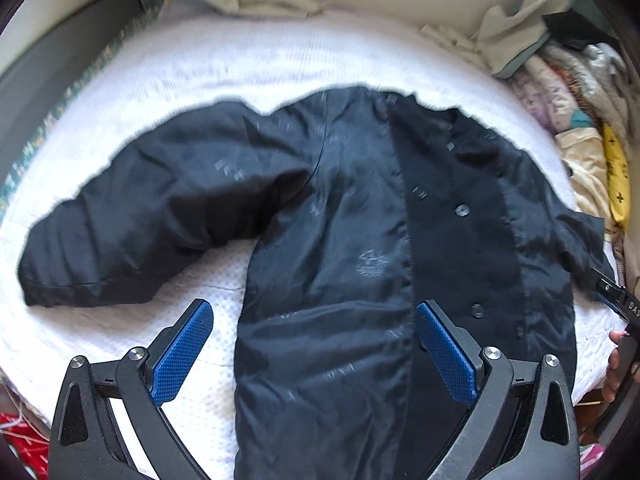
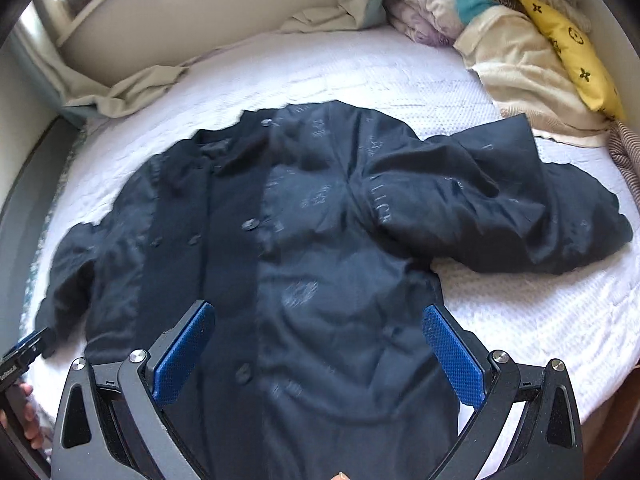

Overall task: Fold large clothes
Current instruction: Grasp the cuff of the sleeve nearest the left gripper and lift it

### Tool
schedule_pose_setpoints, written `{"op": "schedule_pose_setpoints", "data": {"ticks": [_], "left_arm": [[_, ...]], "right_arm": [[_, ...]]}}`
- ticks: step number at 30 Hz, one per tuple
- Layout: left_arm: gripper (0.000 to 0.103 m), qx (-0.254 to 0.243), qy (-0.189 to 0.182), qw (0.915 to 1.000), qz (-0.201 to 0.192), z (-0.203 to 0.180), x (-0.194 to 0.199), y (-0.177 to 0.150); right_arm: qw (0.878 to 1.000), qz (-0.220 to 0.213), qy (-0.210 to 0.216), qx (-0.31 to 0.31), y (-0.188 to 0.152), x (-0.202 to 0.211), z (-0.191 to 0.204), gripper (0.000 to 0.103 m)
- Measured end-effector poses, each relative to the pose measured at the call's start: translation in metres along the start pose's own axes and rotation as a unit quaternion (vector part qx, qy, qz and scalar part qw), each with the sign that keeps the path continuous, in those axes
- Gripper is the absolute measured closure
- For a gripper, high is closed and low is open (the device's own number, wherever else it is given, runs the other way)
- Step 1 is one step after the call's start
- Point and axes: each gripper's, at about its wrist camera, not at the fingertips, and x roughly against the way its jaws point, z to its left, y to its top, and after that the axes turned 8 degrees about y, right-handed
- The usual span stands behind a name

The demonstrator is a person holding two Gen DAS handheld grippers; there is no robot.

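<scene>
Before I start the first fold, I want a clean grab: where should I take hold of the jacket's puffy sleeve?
Pinch the sleeve at its flat cuff end, coming in from its outer side. The middle looks bulky, while the cuff looks thin and lies on the white bed cover.

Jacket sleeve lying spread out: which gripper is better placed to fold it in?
Left gripper, tentatively: in its view the sleeve lies beside its open jaws, the right gripper at the jacket's opposite edge. The right wrist view puts the sleeve on its own side, so uncertain.
</scene>
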Motion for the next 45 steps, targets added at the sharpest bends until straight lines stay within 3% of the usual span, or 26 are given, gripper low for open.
{"op": "schedule_pose_setpoints", "data": {"ticks": [3, 6, 10, 15, 22, 33, 38, 41, 45], "left_arm": [[0.004, 0.006, 0.003, 0.9994, 0.033, 0.002, -0.029, 0.011], [0.008, -0.004, 0.029, 0.9988, 0.040, 0.001, -0.052, 0.027], [0.022, -0.016, 0.031, 0.9980, 0.052, -0.004, -0.080, 0.044], [0.026, -0.010, 0.033, 0.9979, 0.056, -0.007, -0.103, 0.060], [0.027, 0.051, 0.022, 0.9968, 0.058, 0.005, -0.123, 0.084], [0.028, 0.088, 0.005, 0.9956, 0.032, 0.033, -0.120, 0.103], [0.026, 0.050, 0.015, 0.9984, 0.021, 0.034, -0.088, 0.096], [0.016, 0.058, 0.005, 0.9982, 0.012, 0.050, -0.067, 0.088], [0.013, 0.086, -0.007, 0.9963, 0.001, 0.079, -0.038, 0.062]], "right_arm": [[0.999, 0.005, -0.034, -0.005, 0.007, -0.023, -0.014, 0.006], [0.998, 0.010, -0.054, -0.011, 0.014, -0.043, -0.029, 0.010], [0.997, 0.036, -0.058, -0.026, 0.022, -0.076, -0.049, 0.027], [0.997, 0.034, -0.065, -0.035, 0.034, -0.104, -0.064, 0.027], [0.997, 0.012, -0.068, -0.033, 0.051, -0.121, -0.067, 0.026], [0.996, -0.024, -0.076, -0.028, 0.060, -0.129, -0.063, 0.022], [0.997, -0.006, -0.065, -0.050, 0.054, -0.119, -0.062, 0.021], [0.996, 0.003, -0.050, -0.076, 0.050, -0.101, -0.064, 0.021], [0.997, -0.019, -0.050, -0.050, 0.039, -0.070, -0.052, 0.021]]}}
